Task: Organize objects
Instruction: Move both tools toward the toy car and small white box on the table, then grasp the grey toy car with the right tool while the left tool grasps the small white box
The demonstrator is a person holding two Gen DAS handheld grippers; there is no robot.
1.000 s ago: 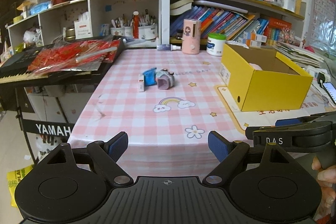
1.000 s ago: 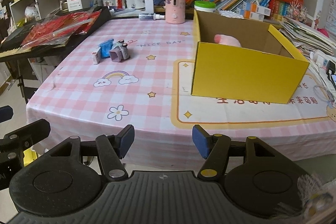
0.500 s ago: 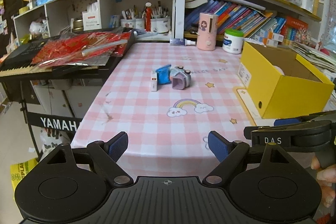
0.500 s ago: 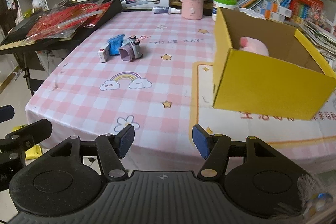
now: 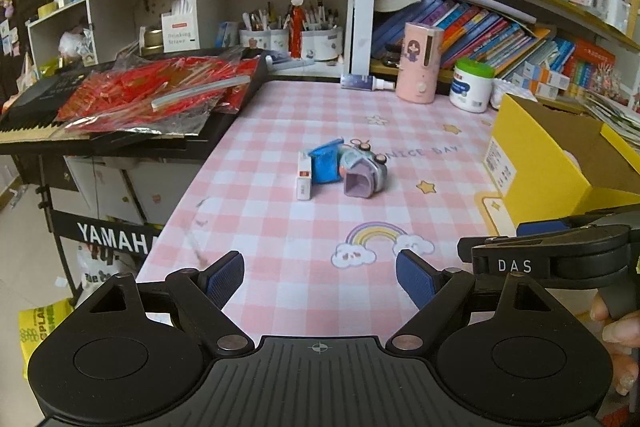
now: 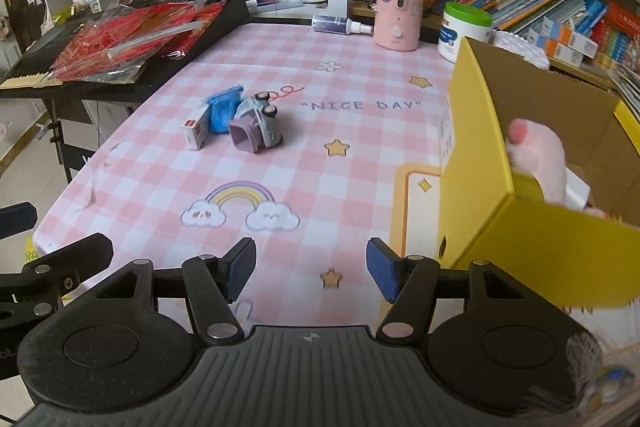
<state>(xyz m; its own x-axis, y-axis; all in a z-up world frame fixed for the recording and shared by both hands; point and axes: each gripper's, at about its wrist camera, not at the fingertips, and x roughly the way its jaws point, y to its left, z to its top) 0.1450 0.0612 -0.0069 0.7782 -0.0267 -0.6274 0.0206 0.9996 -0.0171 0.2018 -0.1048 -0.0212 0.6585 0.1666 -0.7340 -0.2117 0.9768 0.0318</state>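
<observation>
Both grippers hover over the near edge of the desk (image 5: 280,227), nothing held: left gripper (image 5: 320,277) has its fingers wide apart, right gripper (image 6: 311,273) a bit narrower, also empty. The leftovers, a toy car (image 6: 260,125), blue piece (image 6: 223,109) and small white box (image 6: 196,131), sit bunched mid-frame, touching. Yellow box (image 6: 480,163) at right already holds something pink, probably the drop spot. Lots of bare checked cloth in between.

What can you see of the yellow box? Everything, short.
The yellow box is open-topped cardboard, bright yellow outside, plain brown inside. It sits upright at the right side of the checked tablecloth, on a cream mat with a yellow border. A white label is on its left end wall, with a small round hole below. A pink soft item lies inside.
</observation>
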